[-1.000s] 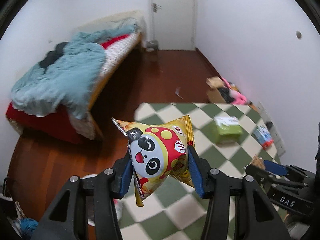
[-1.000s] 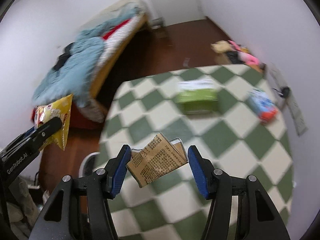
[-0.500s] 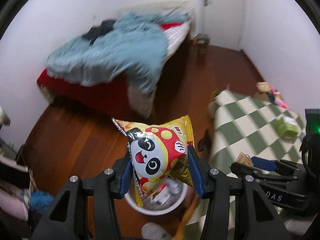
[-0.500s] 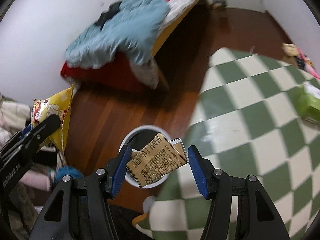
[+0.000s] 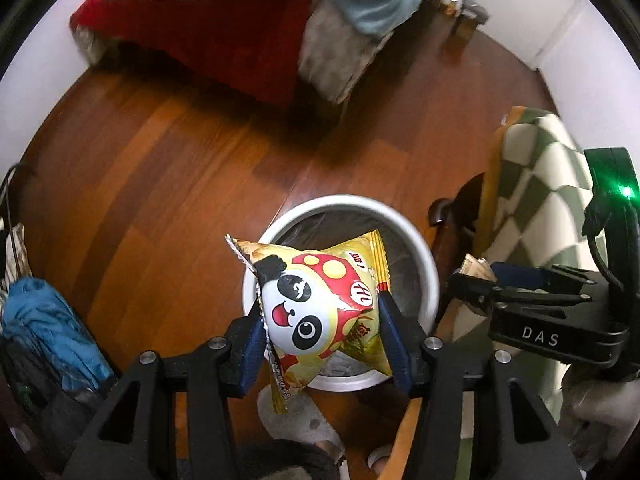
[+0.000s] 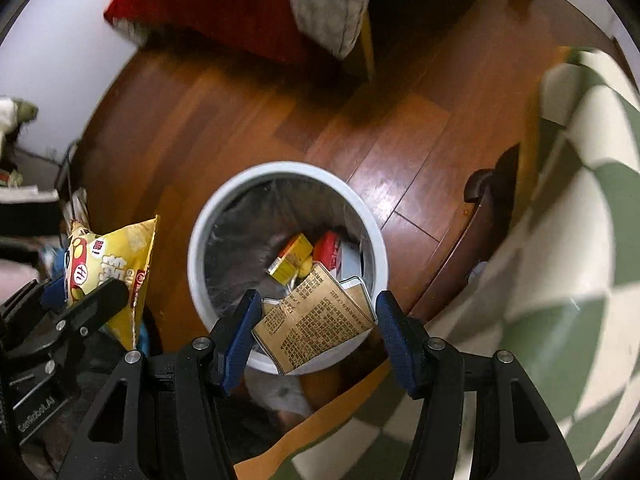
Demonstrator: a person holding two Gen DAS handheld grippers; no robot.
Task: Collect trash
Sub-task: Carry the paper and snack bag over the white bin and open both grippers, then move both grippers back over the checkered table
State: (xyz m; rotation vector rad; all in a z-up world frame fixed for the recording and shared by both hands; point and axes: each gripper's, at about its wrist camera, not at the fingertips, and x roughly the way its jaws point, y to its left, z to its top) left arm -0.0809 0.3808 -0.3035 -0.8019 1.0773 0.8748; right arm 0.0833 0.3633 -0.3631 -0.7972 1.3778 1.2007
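Left gripper [image 5: 322, 330]: grasping the snack bag [image 5: 320, 308], jaws just easing wider, lower centre.
Right gripper [image 6: 316, 330]: clenched on a paper packet [image 6: 316, 320].
Bin [image 6: 198, 240]: centre of frame, under both.

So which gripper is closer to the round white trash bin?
Roughly equal. The left gripper holds its yellow panda snack bag over the round white trash bin; the right gripper holds its brown printed wrapper above it.
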